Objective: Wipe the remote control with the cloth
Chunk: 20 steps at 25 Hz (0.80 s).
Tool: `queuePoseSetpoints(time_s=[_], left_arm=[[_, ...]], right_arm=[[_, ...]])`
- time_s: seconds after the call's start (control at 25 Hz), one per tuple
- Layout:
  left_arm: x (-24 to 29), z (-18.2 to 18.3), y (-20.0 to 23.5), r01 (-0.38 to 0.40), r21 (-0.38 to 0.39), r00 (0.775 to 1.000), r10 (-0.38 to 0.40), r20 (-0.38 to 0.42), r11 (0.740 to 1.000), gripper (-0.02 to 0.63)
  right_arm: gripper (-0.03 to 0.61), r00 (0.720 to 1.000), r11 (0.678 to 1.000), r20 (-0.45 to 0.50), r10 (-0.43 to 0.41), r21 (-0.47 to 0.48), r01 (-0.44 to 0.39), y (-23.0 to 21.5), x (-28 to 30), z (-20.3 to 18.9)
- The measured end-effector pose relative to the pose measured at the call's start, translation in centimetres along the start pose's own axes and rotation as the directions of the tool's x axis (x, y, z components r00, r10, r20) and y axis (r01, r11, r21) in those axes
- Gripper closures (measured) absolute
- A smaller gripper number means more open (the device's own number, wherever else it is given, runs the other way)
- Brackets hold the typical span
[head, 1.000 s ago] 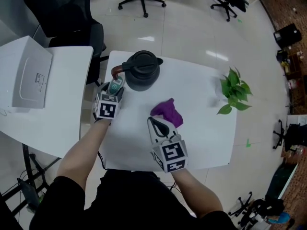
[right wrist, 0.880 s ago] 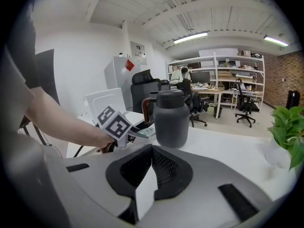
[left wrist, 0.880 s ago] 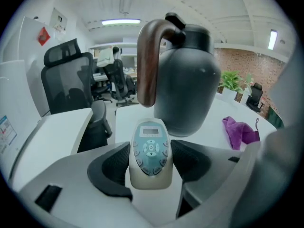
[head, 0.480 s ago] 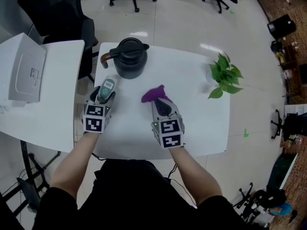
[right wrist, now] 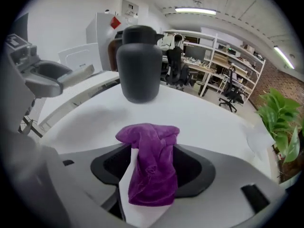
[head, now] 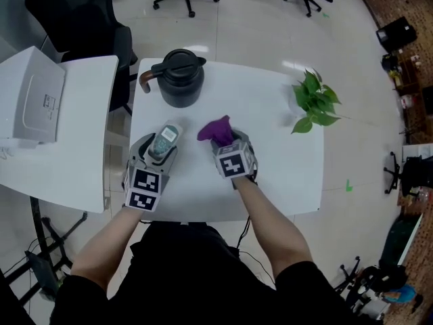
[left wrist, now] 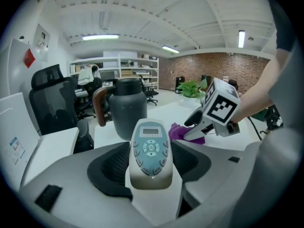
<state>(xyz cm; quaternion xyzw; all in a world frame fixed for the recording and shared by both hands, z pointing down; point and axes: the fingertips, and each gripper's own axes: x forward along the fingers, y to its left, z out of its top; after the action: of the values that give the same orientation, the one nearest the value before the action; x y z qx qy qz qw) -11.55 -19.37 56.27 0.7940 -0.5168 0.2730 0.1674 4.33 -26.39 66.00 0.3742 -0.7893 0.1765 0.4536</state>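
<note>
My left gripper [head: 161, 149] is shut on the grey remote control [head: 165, 140], held buttons up above the white table [head: 277, 161]. The left gripper view shows the remote [left wrist: 151, 151] wedged between the two pads. A crumpled purple cloth [head: 216, 128] lies on the table just to its right. My right gripper [head: 231, 141] is at the cloth with its jaws opening. In the right gripper view the cloth [right wrist: 153, 167] lies between the wide-set pads, which do not press on it. The right gripper [left wrist: 216, 110] also shows in the left gripper view.
A dark jug [head: 179, 78] with a brown handle stands at the table's far left. A potted plant [head: 312, 103] is at the far right. A white side table with a white box [head: 40, 107] stands to the left. Office chairs stand on the floor beyond.
My left gripper has brought the remote nearer and toward the middle. My right gripper has gone forward to the cloth, and its jaws, shut before, now stand wide around it.
</note>
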Motion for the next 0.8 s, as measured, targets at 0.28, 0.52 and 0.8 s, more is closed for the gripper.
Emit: queuePoseSetpoints(time_s=[0.28, 0.52, 0.8], left_arm=[[-0.7, 0.4, -2.0, 0.014, 0.073, 1.000, -0.015, 0.008, 0.997, 0.348], [-1.1, 1.0, -2.8, 0.008, 0.111, 1.000, -0.009, 0.011, 0.994, 0.348], [-2.1, 2.9, -4.6, -0.009, 0.155, 0.999, 0.002, 0.042, 0.988, 0.348]], right_arm=[[0.326, 1.000, 0.999, -0.027, 0.012, 0.033, -0.011, -1.0, 2.1, -0.4], [0.448, 1.000, 0.998, 0.021, -0.009, 0.056, 0.007, -1.8, 1.0, 0.0], [0.456, 0.981, 0.996, 0.187, 0.042, 0.064, -0.055, -0.4, -5.5, 1.8]])
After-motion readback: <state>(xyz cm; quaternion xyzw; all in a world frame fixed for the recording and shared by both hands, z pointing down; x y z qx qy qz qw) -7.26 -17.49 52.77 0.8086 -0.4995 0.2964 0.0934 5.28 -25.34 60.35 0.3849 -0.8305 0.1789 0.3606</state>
